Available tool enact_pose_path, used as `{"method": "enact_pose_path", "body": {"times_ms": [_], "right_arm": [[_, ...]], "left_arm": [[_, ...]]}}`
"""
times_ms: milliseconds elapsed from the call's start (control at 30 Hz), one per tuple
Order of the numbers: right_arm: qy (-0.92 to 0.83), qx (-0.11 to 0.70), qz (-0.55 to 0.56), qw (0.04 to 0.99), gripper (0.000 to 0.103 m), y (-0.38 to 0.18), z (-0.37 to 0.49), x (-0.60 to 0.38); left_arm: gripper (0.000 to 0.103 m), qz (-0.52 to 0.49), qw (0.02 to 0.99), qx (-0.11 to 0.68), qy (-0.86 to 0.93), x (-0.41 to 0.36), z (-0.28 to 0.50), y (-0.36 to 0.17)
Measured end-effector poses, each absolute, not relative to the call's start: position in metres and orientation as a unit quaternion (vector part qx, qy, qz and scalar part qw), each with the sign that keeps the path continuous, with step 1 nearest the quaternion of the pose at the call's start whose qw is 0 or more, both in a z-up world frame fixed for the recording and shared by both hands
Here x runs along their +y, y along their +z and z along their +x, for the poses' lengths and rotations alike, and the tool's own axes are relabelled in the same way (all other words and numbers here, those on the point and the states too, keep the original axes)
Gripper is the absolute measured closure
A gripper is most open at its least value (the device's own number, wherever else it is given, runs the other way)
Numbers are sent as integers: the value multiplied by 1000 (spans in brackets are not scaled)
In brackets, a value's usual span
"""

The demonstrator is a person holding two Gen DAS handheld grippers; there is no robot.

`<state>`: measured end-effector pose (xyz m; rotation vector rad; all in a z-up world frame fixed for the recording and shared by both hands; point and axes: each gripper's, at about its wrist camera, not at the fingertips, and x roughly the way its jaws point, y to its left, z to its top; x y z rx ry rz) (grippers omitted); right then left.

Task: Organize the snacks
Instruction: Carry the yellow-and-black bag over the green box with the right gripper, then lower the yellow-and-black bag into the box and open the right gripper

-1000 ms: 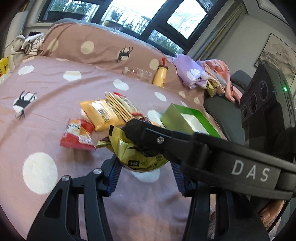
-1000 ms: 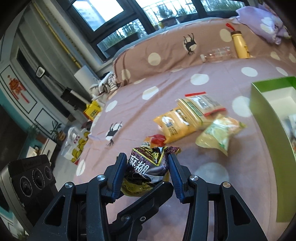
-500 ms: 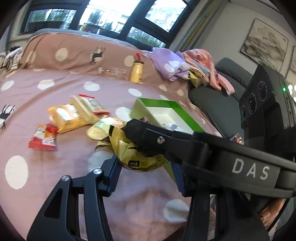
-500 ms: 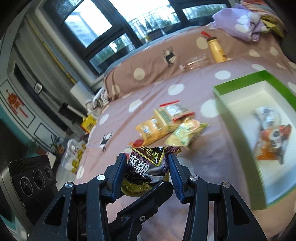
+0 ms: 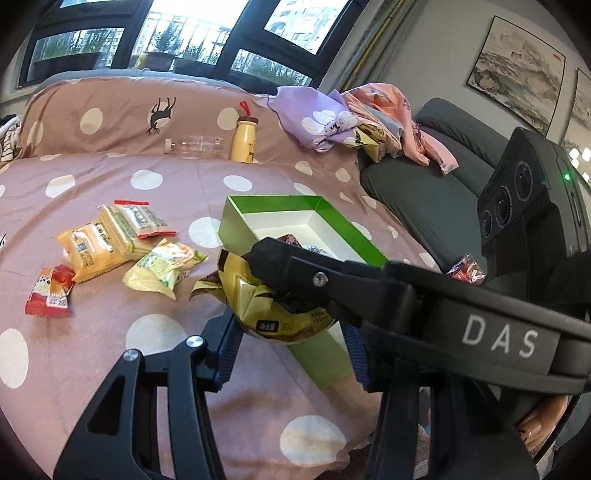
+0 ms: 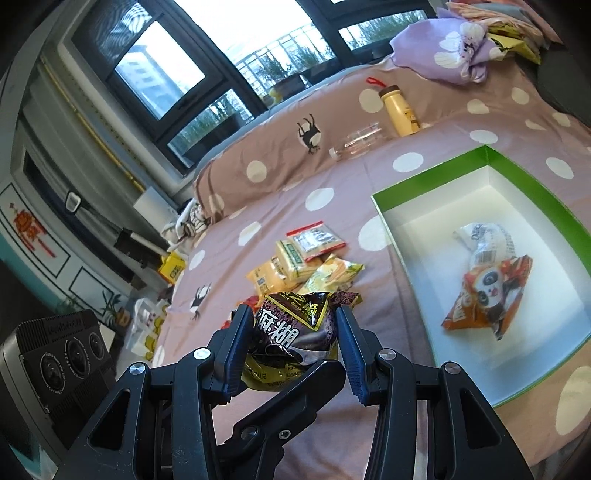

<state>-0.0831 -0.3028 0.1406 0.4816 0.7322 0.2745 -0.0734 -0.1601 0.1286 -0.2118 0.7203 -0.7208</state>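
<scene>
Green-walled white cardboard box (image 6: 424, 177) holds two packets; both jaws pinch one crinkly dark-and-gold foil snack packet (image 6: 295, 332); four on the bed remain.

The right tongs (image 5: 273, 269) hide much of the green box (image 5: 236, 225) and its contents

Daylight comes in through the big windows (image 5: 192, 33) at the far side, and the sky there is blown out to white. The bed (image 5: 177, 192) is bright and evenly lit, with only soft shadows under the snack packs. The white inside of the box (image 6: 480, 236) shines a little. Both pictures bend round at the edges, and the corners go black. Things look sharp, with slight blur near the rim.
</scene>
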Motion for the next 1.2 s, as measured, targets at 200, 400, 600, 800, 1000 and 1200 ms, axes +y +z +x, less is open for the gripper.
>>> {"method": "enact_pose_path", "body": {"times_ms": [200,400,600,800,1000,1200], "right_arm": [[125,349,228,900,54,143,-77,-319],[102,344,247,900,54,140,-67,-355],[87,351,279,890,53,134,-56,-390],[51,360,311,878,53,125,-46,-419],[29,368,342,864,53,115,-40,-439],[12,384,358,851,53,104,-34,-450]], "left_arm": [[52,-93,865,345,-352,-180,-65,130],[52,-86,857,352,-368,-212,-49,129],[52,-67,847,366,-379,-250,-32,127],[52,-56,832,385,-395,-279,-13,120],[54,-42,819,405,-404,-300,0,115],[54,-34,804,430,-409,-314,8,105]]}}
